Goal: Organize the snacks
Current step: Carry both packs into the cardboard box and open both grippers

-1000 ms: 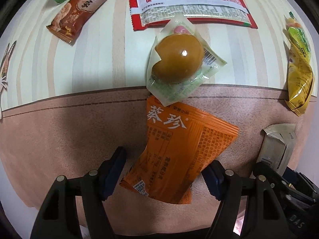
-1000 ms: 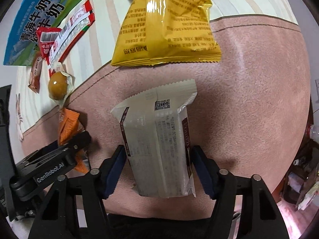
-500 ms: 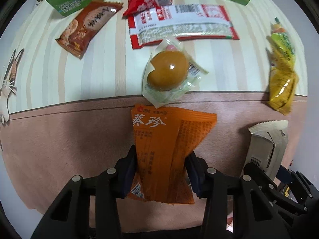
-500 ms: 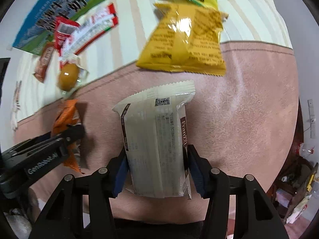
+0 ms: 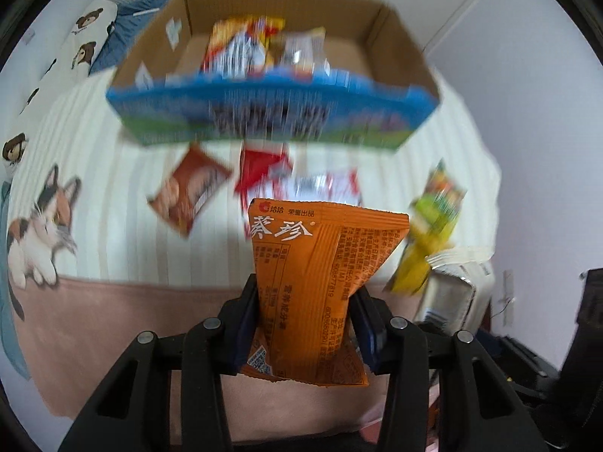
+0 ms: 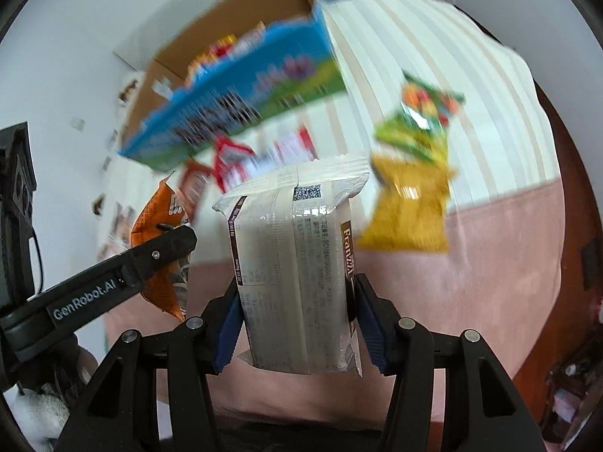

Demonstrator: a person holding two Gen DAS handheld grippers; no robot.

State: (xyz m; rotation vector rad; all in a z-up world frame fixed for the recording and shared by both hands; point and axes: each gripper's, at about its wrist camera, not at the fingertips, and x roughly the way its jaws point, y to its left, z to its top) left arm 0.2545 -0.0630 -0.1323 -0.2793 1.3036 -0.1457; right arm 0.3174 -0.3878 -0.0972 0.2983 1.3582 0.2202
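Both packs have just come up off the bed, the left gripper (image 5: pixel 305 324) squeezing the orange pack (image 5: pixel 316 282) and the right gripper (image 6: pixel 297 324) squeezing the white pack (image 6: pixel 294 263), so the box (image 5: pixel 271 113) ahead is likely next.

The orange packet (image 5: pixel 316 282) was glossy printed foil, the white packet (image 6: pixel 297 263) shiny plastic film, the box (image 5: pixel 392 34) matt brown cardboard inside, the bedcover (image 6: pixel 471 282) soft cloth.

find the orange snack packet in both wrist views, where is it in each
Left wrist: orange snack packet at centre, pinched in the left claw.
Right wrist: same packet at left, behind the left claw's arm.
Shared landmark: the blue-fronted cardboard box beyond it, holding snacks.
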